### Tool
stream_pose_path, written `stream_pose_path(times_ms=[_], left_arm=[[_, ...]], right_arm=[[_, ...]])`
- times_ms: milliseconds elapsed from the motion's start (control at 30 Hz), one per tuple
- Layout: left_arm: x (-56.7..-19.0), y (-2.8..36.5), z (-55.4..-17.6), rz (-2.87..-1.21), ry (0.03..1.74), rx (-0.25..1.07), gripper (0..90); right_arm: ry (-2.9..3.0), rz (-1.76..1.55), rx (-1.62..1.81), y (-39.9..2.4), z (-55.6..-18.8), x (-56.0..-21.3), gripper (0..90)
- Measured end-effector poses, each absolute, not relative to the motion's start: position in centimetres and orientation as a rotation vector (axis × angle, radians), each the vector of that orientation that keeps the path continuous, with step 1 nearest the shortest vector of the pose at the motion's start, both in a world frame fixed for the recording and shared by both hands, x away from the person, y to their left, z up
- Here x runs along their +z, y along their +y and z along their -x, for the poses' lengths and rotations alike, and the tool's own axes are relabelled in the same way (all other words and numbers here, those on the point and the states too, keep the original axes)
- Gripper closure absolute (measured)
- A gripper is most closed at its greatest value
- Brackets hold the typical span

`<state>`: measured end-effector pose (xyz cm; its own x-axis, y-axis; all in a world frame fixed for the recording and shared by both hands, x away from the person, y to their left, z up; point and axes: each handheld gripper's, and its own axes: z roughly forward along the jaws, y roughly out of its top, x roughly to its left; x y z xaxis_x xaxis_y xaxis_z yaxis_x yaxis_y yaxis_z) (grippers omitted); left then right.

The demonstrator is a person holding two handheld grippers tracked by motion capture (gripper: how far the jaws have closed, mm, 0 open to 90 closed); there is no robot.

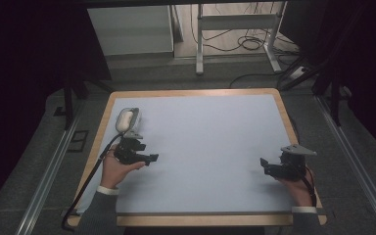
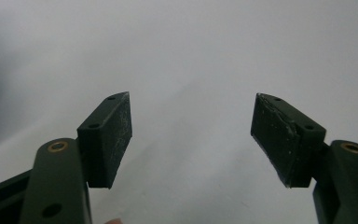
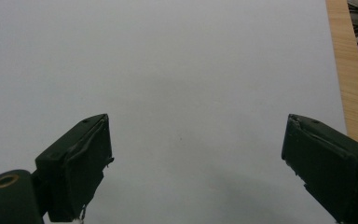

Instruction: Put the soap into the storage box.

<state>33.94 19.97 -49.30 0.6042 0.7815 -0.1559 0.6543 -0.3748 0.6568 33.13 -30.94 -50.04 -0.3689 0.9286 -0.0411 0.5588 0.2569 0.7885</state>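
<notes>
From the high view, your left gripper [image 1: 147, 157] sits low over the left part of the tabletop [image 1: 103, 129], held in your left hand [image 1: 113, 166], and its jaws point toward the middle; your right gripper [image 1: 267, 166] mirrors it on the right side in your right hand [image 1: 298, 188], with a grey three-cornered plate [image 1: 298, 150] on top. A pale blue-grey mat [image 1: 205, 142] covers nearly the whole tabletop, leaving a wooden border. Just beyond your left gripper lies a small white rounded device [image 1: 126, 120] on a grey base, near the mat's far left corner; what it is you cannot tell, and no writing on it can be read. A black cable [image 1: 85, 186] trails from your left gripper off the near edge. Behind the tabletop stand a metal frame [image 1: 237, 29] and loose cables [image 1: 249, 44] on the floor. In the left gripper view, your left gripper [image 2: 191, 135] has its jaws wide apart with nothing between them, only mat ahead. In the right gripper view, your right gripper [image 3: 196, 163] is likewise spread wide and empty, with the wooden edge [image 3: 349, 88] running along the right.
</notes>
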Motion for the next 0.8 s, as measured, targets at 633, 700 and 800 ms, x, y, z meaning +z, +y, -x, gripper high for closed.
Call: stream_pose_path(times_ms=[633, 700, 800], left_arm=[[-51.2, 21.1, -32.9, -2.130, 1.169, 0.214, 28.8], [-51.2, 21.2, -32.9, -2.132, 1.169, 0.207, 28.5], [-51.2, 21.3, -32.9, -2.133, 1.174, 0.213, 27.6]], right_arm=[[2.028, -1.337, 0.945, -31.0, -33.2, -50.3, 8.2], [2.027, -1.332, 0.947, -30.9, -33.2, -50.3, 8.2], [2.027, -1.326, 0.948, -30.8, -33.2, -50.2, 8.3]])
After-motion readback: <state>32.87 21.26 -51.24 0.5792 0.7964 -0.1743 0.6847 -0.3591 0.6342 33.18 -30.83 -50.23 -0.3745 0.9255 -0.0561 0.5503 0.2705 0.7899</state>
